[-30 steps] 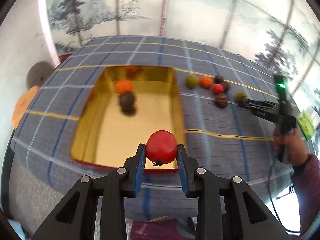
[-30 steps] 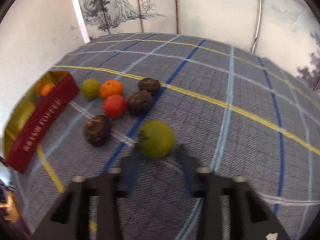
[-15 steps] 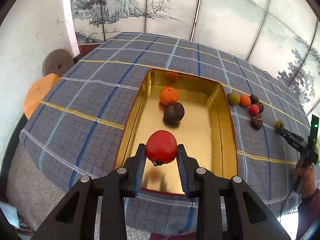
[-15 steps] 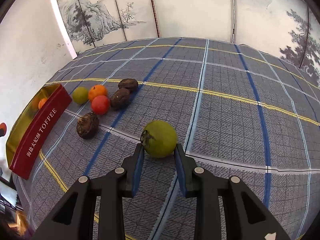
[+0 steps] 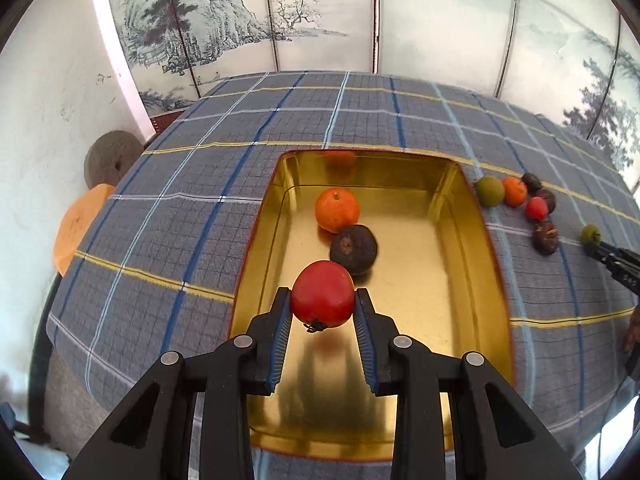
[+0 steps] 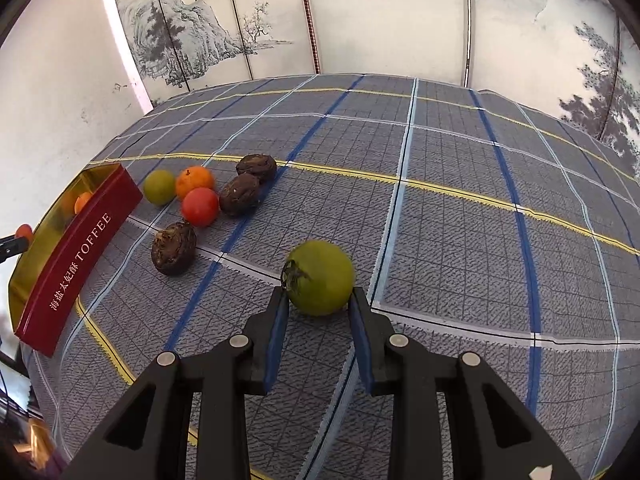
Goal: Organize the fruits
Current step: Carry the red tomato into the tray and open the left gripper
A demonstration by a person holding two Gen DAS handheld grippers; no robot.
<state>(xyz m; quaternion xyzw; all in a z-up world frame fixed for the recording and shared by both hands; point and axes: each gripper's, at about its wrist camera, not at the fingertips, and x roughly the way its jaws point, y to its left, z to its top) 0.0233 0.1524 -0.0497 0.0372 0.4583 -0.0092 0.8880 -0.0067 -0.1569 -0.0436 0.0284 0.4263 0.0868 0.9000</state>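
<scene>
The round red tomato-like fruit [image 5: 322, 299] is clamped in my left hand-held gripper [image 5: 322, 308], which has carried it from the near edge to hang over the open gold metal tin [image 5: 472, 240]; a round orange citrus [image 5: 337, 209] and a dark wrinkled fruit [image 5: 353, 249] lie just ahead of the fingers. I judge only the drop remains. My right hand-held gripper [image 6: 320, 300] now pinches the round green fruit [image 6: 321, 277] low over the plaid-clothed surface [image 6: 460, 208], the loose fruit cluster [image 6: 200, 206] ahead-left. Both grippers point steeply downward.
</scene>
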